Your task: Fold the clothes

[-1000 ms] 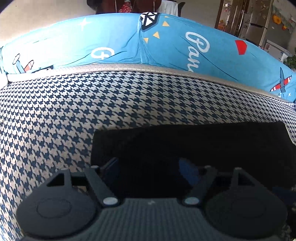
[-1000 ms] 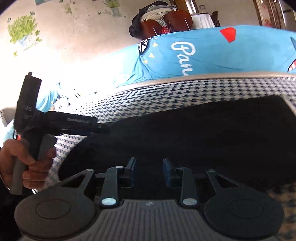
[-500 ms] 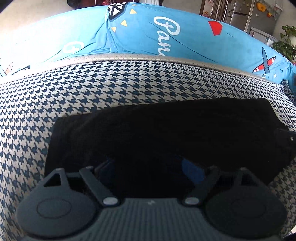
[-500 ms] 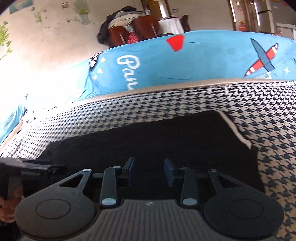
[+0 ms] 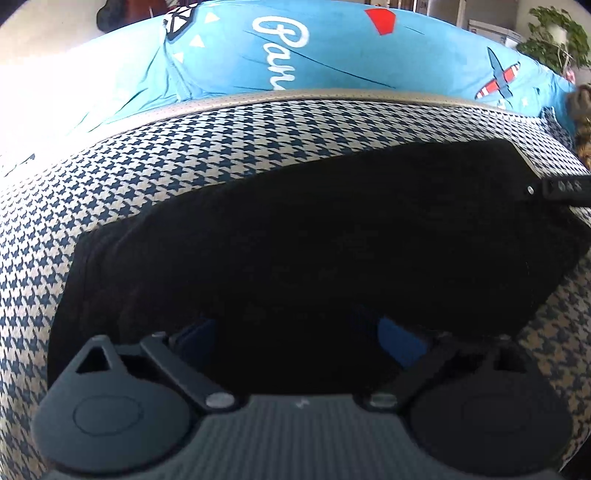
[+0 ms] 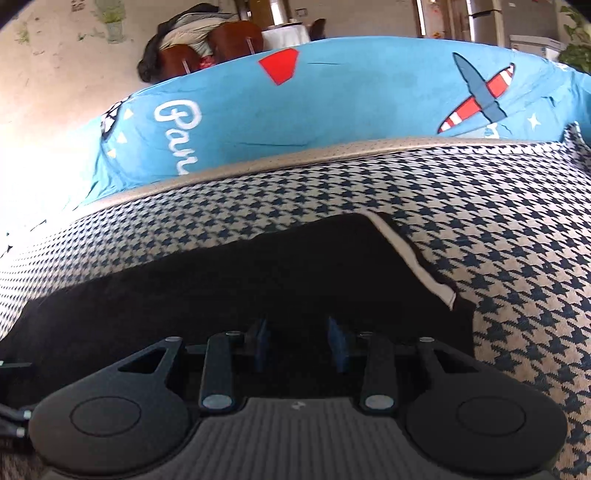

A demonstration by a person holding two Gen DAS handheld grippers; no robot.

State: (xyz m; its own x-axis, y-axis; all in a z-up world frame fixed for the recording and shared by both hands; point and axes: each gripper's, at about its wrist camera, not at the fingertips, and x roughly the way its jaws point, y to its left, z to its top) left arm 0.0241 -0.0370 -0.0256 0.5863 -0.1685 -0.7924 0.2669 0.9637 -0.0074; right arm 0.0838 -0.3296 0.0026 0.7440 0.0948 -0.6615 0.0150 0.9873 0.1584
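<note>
A black garment (image 5: 332,236) lies folded flat on the houndstooth cover (image 5: 184,166). In the right wrist view its right end (image 6: 258,273) carries a white strip (image 6: 413,258). My left gripper (image 5: 299,343) hangs low over the garment's near edge. Its jaws are wide and still opening, and the cloth lies below them with neither blue pad pressing on it. My right gripper (image 6: 300,341) sits over the garment's right part with a narrow gap between its pads, and I see nothing pinched there. Its tip (image 5: 561,188) also shows at the right edge of the left wrist view.
Bright blue bedding (image 6: 332,110) printed with planes and lettering rises behind the cover, past a beige piped edge (image 5: 332,98). Brown chairs with clothes (image 6: 207,44) stand against the far wall. A potted plant (image 5: 557,33) is at the back right.
Both views have shifted right along the garment. The left jaws have spread wider. The left gripper and the hand holding it have slipped out of the right wrist view, and the right gripper's tip now shows in the left.
</note>
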